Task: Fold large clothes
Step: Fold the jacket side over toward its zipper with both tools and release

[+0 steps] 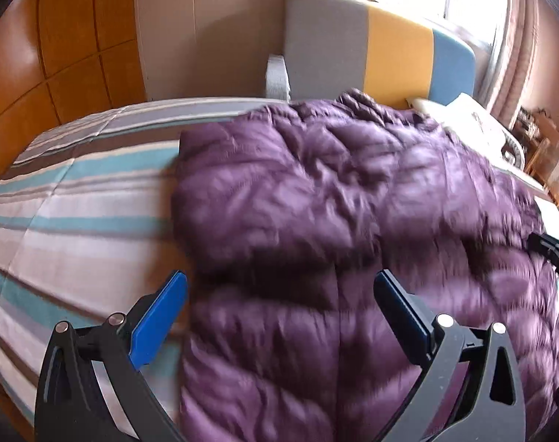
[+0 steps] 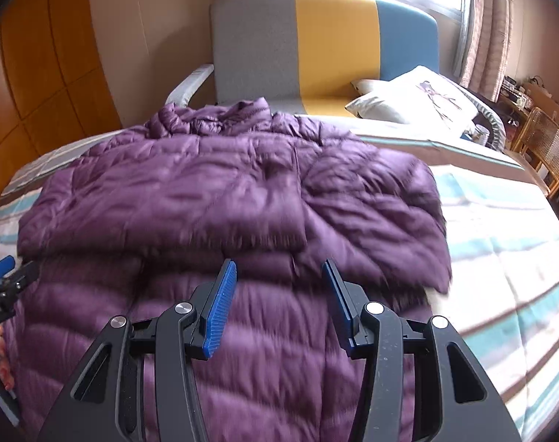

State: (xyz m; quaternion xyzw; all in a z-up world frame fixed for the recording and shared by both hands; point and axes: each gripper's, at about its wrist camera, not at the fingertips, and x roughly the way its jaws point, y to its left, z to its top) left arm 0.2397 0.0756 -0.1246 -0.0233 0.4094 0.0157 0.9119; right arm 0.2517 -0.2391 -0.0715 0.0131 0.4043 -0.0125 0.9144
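Note:
A purple quilted down jacket lies flat on the striped bed, collar toward the headboard, with both sleeves folded across its chest. It also fills the middle of the right wrist view. My left gripper is open and empty, hovering over the jacket's left edge near the hem. My right gripper is open and empty above the jacket's lower middle. The left gripper's tip shows at the left edge of the right wrist view. The right gripper's tip shows at the right edge of the left wrist view.
The striped quilt covers the bed. A grey, yellow and blue headboard stands behind. A white pillow lies at the back right. A wooden wardrobe is at the left, wicker chairs at the right.

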